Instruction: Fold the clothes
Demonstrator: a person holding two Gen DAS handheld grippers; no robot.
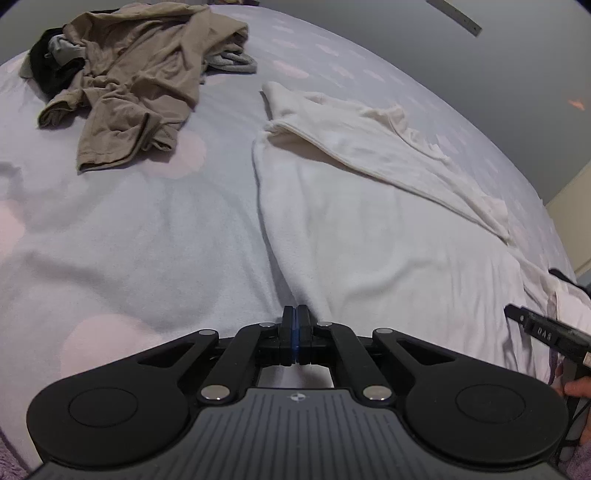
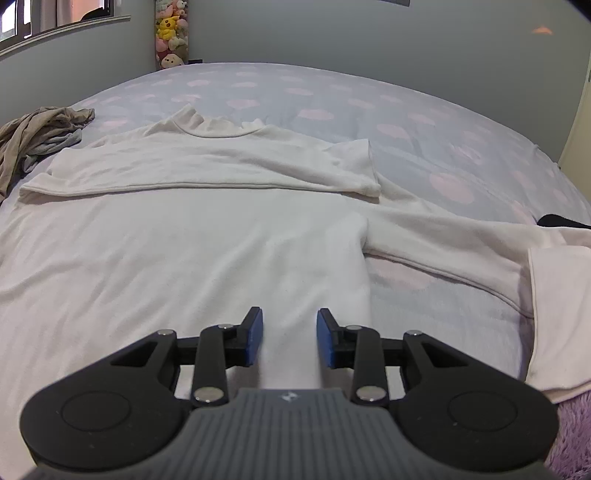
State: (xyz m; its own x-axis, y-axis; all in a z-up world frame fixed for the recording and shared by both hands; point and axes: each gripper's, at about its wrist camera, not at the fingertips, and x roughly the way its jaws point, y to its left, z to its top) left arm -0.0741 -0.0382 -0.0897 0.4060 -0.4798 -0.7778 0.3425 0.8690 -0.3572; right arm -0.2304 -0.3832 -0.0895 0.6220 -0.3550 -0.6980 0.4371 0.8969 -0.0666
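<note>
White sweater [image 2: 207, 236] spread flat on the bed [image 2: 424, 122], one sleeve folded across. Left gripper [image 1: 296, 317] fingers closed at its edge; whether fabric is pinched cannot be told. Right gripper [image 2: 290, 334] fingers parted, empty; lifting one-sided would skew the fold.

Dim, cool, even light, soft shadows, strong fisheye bending — dark vignetted corners, mostly sharp

A bed sheet [image 2: 406, 110], pale blue with pink spots, covers the bed. Behind it stands a grey wall [image 2: 332, 33]. A column of plush toys [image 2: 170, 33] fills the far corner beside a window [image 2: 55, 18]. Purple fluffy fabric [image 2: 572, 435] lies at the near right edge.
</note>
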